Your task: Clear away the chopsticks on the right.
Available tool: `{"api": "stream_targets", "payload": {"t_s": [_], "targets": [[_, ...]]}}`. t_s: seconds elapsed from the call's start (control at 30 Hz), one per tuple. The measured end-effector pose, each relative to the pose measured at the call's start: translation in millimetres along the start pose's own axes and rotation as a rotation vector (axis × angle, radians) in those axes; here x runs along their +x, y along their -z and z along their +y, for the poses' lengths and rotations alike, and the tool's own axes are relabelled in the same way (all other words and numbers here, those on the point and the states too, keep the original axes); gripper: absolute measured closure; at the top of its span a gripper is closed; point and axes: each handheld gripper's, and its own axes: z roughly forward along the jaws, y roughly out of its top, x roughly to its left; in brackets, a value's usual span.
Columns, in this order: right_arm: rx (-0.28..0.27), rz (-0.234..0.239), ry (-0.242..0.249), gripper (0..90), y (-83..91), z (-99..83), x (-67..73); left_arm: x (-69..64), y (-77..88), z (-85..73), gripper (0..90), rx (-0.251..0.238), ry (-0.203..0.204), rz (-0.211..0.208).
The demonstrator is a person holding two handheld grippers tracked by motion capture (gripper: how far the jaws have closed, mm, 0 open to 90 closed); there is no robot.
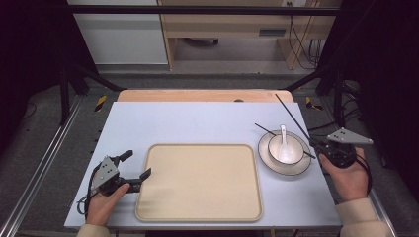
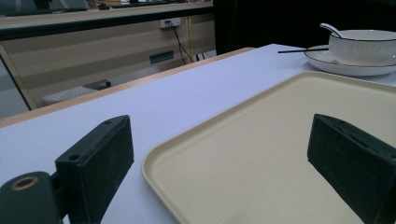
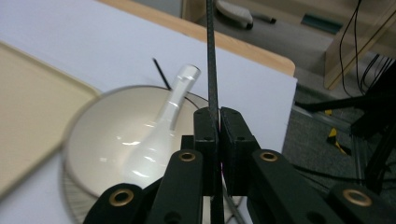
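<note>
Two grippers: one per side of the desk (image 1: 197,118).
Right gripper (image 3: 217,122): fingers clenched on one black chopstick (image 1: 291,113), which slants up and away over the desk's far right corner.
Second chopstick (image 1: 267,130): lies across the saucer (image 1: 296,170) rim, behind the bowl (image 1: 285,148).
Bowl contents: white spoon (image 1: 283,138).
Left gripper (image 1: 136,170): fingers released, spread either side of the beige tray (image 1: 197,182) left edge, grasping nothing.

Thin black chopstick (image 3: 212,60), upright, lifted
</note>
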Motion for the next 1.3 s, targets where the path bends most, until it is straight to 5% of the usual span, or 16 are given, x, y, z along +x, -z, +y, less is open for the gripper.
{"api": "stream_targets", "payload": {"t_s": [0.1, 0.13, 0.17, 0.2, 0.23, 0.27, 0.37, 0.4, 0.57, 0.97, 1.3], "targets": [[-0.057, 0.012, 0.003, 85.8, 24.7, 6.7, 33.5, -0.2, 0.9, 0.6, 6.9, -0.003, 0.001, 0.001], [-0.057, 0.012, 0.003, 85.8, 24.7, 6.7, 33.5, -0.2, 0.9, 0.6, 6.9, -0.003, 0.001, 0.001], [-0.071, 0.017, 0.020, 85.7, 34.6, 8.4, 52.5, -0.1, 1.0, 0.5, 6.9, -0.004, 0.001, 0.001], [-0.071, 0.017, 0.020, 85.7, 34.6, 8.4, 52.5, -0.1, 1.0, 0.5, 6.9, -0.004, 0.001, 0.001], [-0.073, 0.027, 0.038, 85.7, 40.8, 8.8, 72.2, 0.1, 1.0, 0.5, 6.9, -0.004, 0.001, 0.001], [-0.073, 0.027, 0.038, 85.7, 40.8, 8.8, 72.2, 0.1, 1.0, 0.5, 6.9, -0.004, 0.001, 0.001], [-0.053, 0.044, 0.076, 85.8, 45.4, 8.1, 107.6, -0.3, 1.7, 1.2, 6.9, -0.008, 0.001, 0.003], [-0.053, 0.044, 0.076, 85.8, 45.4, 8.1, 107.6, -0.3, 1.7, 1.2, 6.9, -0.008, 0.001, 0.003], [0.005, 0.103, 0.108, 85.8, 30.4, 2.3, 147.5, -0.2, 1.8, 1.6, 6.9, -0.010, 0.001, 0.004], [0.103, 0.233, 0.068, 85.8, -9.6, -5.4, 188.3, -0.2, 2.3, 2.6, 6.9, -0.014, -0.003, 0.008], [0.156, 0.287, 0.078, 85.8, -23.4, -11.8, 219.7, -1.6, 1.3, 3.5, 6.8, -0.019, 0.000, 0.003]]}}
